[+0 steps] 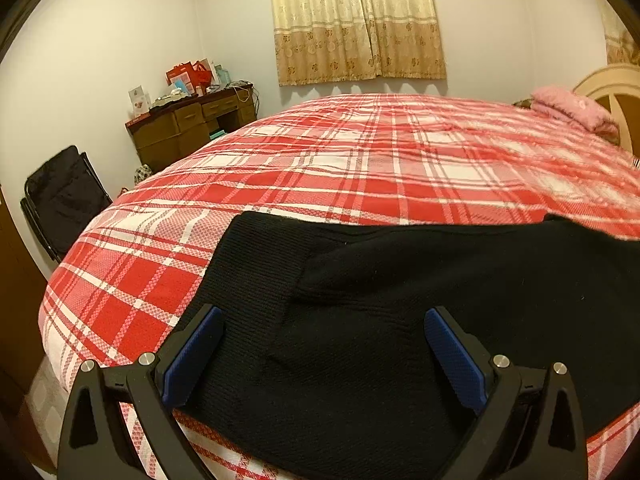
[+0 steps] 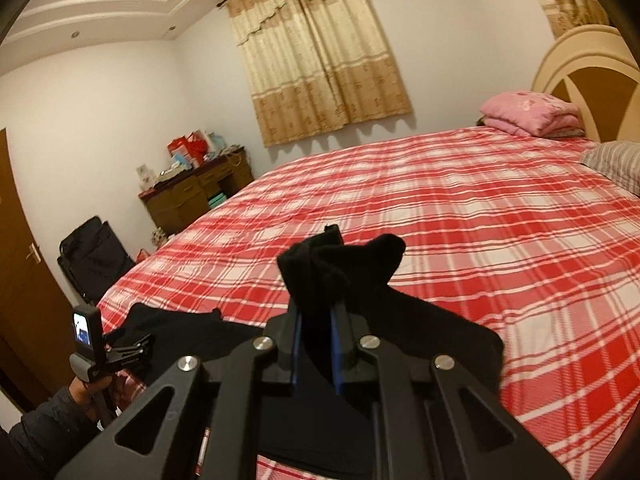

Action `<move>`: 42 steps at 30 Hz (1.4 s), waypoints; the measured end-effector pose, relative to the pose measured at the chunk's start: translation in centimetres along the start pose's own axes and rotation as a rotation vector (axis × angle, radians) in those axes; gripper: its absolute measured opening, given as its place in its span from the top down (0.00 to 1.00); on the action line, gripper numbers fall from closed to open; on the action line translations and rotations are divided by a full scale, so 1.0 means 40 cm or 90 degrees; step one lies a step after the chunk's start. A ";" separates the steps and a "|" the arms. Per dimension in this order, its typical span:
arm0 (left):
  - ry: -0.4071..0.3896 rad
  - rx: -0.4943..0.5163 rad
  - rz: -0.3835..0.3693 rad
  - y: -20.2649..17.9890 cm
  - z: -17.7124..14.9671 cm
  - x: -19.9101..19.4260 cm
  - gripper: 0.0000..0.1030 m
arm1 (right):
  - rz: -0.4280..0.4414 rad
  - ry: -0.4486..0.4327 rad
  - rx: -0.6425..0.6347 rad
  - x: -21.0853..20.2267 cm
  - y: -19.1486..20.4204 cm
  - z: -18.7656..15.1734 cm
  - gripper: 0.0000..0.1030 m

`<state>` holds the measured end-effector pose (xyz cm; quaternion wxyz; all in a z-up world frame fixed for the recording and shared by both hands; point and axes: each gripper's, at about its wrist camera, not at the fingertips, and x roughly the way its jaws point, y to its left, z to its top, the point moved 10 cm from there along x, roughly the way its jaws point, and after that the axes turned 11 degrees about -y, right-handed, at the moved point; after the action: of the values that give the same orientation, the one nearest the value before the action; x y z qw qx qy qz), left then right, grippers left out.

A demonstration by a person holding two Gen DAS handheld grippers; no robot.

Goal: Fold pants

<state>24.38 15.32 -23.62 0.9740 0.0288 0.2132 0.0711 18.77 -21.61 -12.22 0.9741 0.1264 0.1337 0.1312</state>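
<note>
Lying across the near edge of the bed (image 1: pixel 360 152), the black knit pants (image 1: pixel 360 320) spread flat over the red-and-white plaid cover, with one fold ridge running across the middle of the fabric. Right gripper (image 2: pixel 316 320): jaws pressed together on a bunched end of the pants (image 2: pixel 340 268), which stands up above the fingertips, raised off the cover. Left gripper (image 1: pixel 323 354): jaws spread wide, blue pads (image 1: pixel 192 360) to either side over the cloth, pinching nothing; whether they touch the fabric cannot be told. In the right wrist view the left gripper (image 2: pixel 120 350) shows at the lower left by the bed's edge, held in a hand (image 2: pixel 86 390). Folded pink blanket (image 2: pixel 532 114) at the head of the bed, before a cream headboard (image 2: pixel 580 60). Striped pillow (image 2: pixel 616 162) beside it. Beige curtain (image 1: pixel 356 20) on the far wall. Brown bench (image 1: pixel 192 124) in the corner, loaded with boxes and red bags. Black folding chair (image 1: pixel 64 196) against the left wall.
</note>
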 end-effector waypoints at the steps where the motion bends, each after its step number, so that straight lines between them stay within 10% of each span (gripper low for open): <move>1: -0.006 -0.020 -0.008 0.009 0.009 -0.004 0.01 | 0.005 0.007 -0.006 0.013 0.013 -0.010 0.86; 11: -0.019 -0.086 -0.010 0.064 0.049 -0.024 0.01 | 0.049 0.092 -0.099 0.113 0.146 -0.152 0.86; 19: -0.001 -0.082 -0.138 -0.113 0.066 -0.075 0.02 | 0.061 0.194 -0.178 0.166 0.177 -0.309 0.81; 22: 0.019 -0.074 -0.221 -0.224 0.062 -0.109 0.02 | 0.069 0.235 -0.203 0.155 0.175 -0.339 0.46; 32: 0.112 -0.084 -0.429 -0.597 0.067 -0.147 0.03 | 0.079 0.107 -0.108 -0.018 0.030 -0.207 0.34; 38: 0.167 -0.035 -0.424 -0.731 0.034 -0.118 0.07 | -0.006 0.049 0.111 -0.032 -0.180 -0.117 0.29; 42: 0.159 0.010 -0.385 -0.743 0.020 -0.111 0.18 | -0.021 0.041 0.120 -0.025 -0.199 -0.113 0.29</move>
<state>24.47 -14.74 -23.65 0.9170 -0.0370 0.3308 -0.2200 18.26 -28.36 -18.45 0.9551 0.2111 0.1788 0.1063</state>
